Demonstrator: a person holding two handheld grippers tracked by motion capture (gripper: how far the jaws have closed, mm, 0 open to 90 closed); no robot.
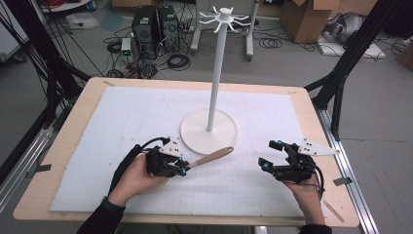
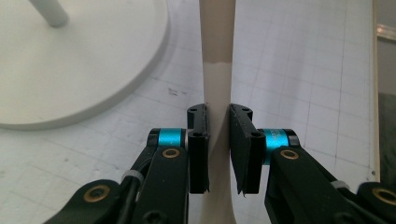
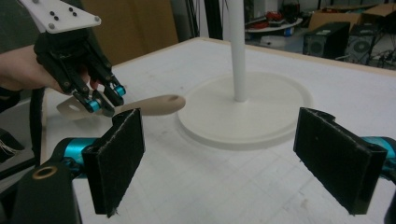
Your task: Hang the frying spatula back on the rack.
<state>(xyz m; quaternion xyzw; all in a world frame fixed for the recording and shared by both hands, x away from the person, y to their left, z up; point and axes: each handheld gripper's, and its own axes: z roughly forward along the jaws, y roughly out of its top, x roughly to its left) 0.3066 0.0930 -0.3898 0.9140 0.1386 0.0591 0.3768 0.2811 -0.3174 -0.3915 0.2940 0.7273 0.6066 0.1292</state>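
A flat utensil with a tan handle (image 1: 213,156) and a cream-coloured lower part (image 2: 217,84) is held just above the white mat. My left gripper (image 1: 181,167) is shut on its cream neck, and both black pads (image 2: 198,147) press its sides. The handle end points right toward the white stand's round base (image 1: 195,132). Across the mat I see that left gripper (image 3: 103,98) with the utensil's tan handle (image 3: 156,104) and its pale blade behind it. My right gripper (image 1: 269,155) hovers at the front right, jaws wide apart, nothing between the pads (image 3: 119,161).
A tall white pole (image 1: 215,68) with a hook crown (image 1: 224,18) rises from the base near the mat's middle. The wooden table's edge (image 1: 311,117) frames the white mat (image 1: 126,112). Computers, cables and boxes lie on the floor beyond the table.
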